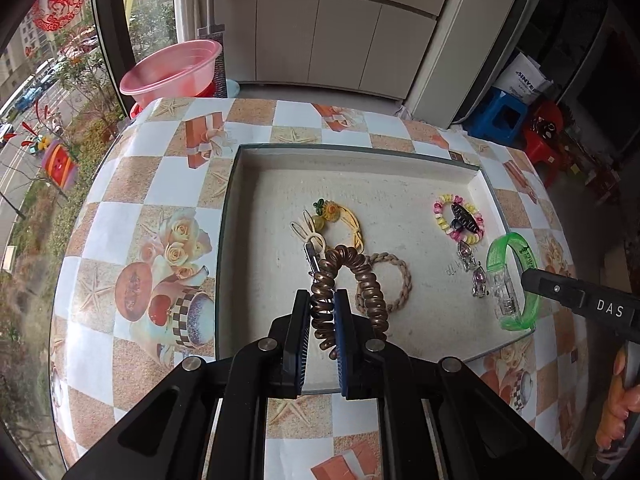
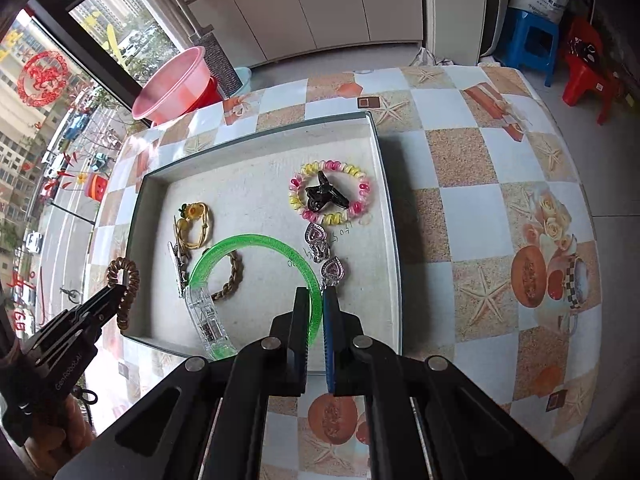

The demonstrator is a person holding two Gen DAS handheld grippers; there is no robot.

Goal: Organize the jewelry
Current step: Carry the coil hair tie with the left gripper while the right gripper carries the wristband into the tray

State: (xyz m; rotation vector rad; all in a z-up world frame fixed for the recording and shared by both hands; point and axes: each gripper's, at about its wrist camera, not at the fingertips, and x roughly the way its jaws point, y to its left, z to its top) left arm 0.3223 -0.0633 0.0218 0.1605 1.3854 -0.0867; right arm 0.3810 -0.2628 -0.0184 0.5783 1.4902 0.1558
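Both grippers over tray (image 1: 360, 152): left gripper (image 1: 323, 312) pinching brown coil bracelet (image 1: 360, 276); right gripper (image 2: 318, 320) pinching green bangle (image 2: 256, 244) near front edge.

counter (image 1: 132, 184): covered with a checked cloth of white and sandy squares, printed with starfish, roses, gift boxes and fruit
tray (image 1: 240, 184): shallow, white, rectangular, flat on the counter near its middle
in the tray, left part: yellow corded bracelet (image 1: 344, 224), rabbit-shaped clip (image 1: 306, 232), braided tan ring (image 1: 394, 280)
in the tray, right part: pink-and-yellow coil band (image 2: 330, 194) with black claw clip (image 2: 324, 196) inside it, heart-shaped earrings (image 2: 326, 256) just beside
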